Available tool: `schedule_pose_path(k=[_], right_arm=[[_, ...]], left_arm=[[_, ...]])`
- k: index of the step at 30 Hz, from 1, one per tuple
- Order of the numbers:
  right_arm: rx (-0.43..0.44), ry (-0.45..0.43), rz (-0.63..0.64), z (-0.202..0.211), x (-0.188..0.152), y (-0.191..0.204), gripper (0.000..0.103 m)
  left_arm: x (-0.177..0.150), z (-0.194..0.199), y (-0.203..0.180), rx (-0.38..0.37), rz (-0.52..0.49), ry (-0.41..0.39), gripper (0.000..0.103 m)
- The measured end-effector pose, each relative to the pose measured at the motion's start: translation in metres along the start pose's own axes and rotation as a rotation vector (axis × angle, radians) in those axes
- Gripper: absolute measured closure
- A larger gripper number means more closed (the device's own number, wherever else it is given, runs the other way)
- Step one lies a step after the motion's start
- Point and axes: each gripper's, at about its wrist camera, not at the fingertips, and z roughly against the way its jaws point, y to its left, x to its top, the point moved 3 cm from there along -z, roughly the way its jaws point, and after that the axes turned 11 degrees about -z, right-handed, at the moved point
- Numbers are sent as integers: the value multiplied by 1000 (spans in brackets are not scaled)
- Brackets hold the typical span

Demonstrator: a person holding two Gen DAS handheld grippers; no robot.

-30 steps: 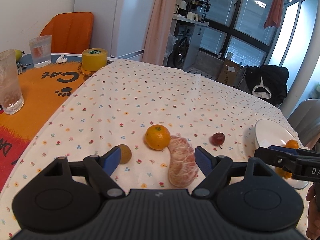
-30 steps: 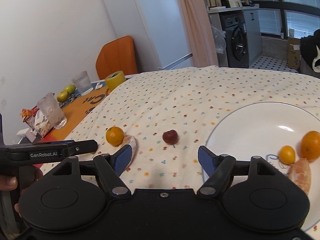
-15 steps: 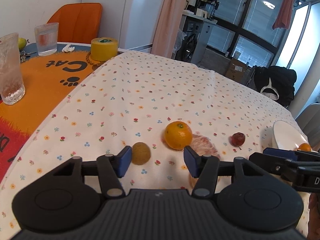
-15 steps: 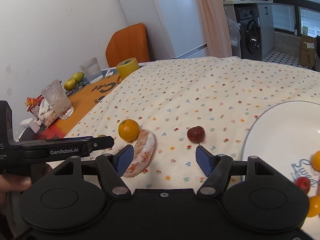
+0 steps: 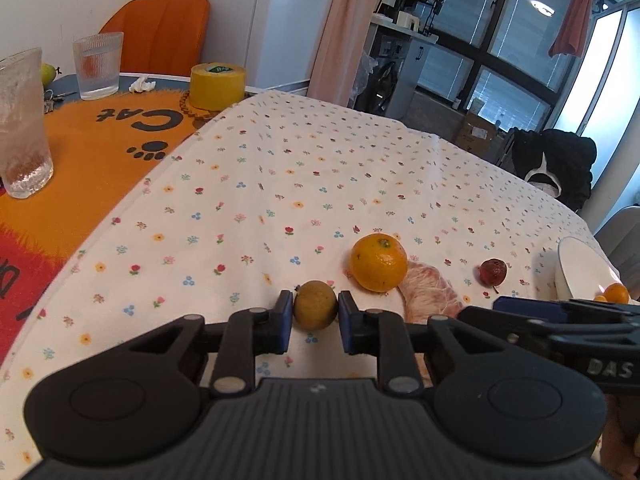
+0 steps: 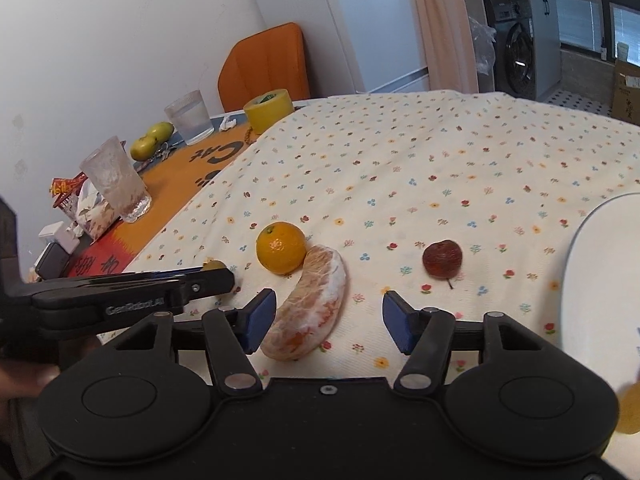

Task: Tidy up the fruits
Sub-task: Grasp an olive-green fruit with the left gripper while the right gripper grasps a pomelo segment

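A small olive-brown fruit (image 5: 315, 303) rests on the flowered cloth, and my left gripper (image 5: 315, 316) is shut on it with both blue pads against its sides. Just right of it lie an orange (image 5: 379, 263), a peeled citrus segment (image 5: 430, 292) and a small dark red fruit (image 5: 493, 272). The white plate (image 5: 580, 268) at the far right holds small orange fruits. My right gripper (image 6: 329, 322) hovers open low over the cloth. The peeled segment (image 6: 312, 304) lies by its left pad, with the orange (image 6: 281, 247) and red fruit (image 6: 442, 258) beyond.
On the orange cat mat (image 5: 100, 152) at the left stand two glasses (image 5: 22, 120), a yellow tape roll (image 5: 217, 86) and green pears (image 6: 150, 142). An orange chair (image 5: 160, 32) is behind. The plate's rim (image 6: 592, 280) fills the right wrist view's right edge.
My left gripper shifted left from the peeled segment to the olive-brown fruit and shut on it. My right gripper moved left off the plate toward the peeled segment, still open.
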Motion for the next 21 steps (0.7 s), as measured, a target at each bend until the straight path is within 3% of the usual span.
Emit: schedule_pose_path(k=[13,18,21], right_arm=[[-22,28,28,-22,-8,22,46],[-62,8,99,-28,-11,31,46],[-118,-9,160,-30,-13,35,58]], left_arm=[[-6,19,19,0,33,-27,81],[-7,23,23,-1,42,-34,81],[-7,25,23,-2,43,-37,81]])
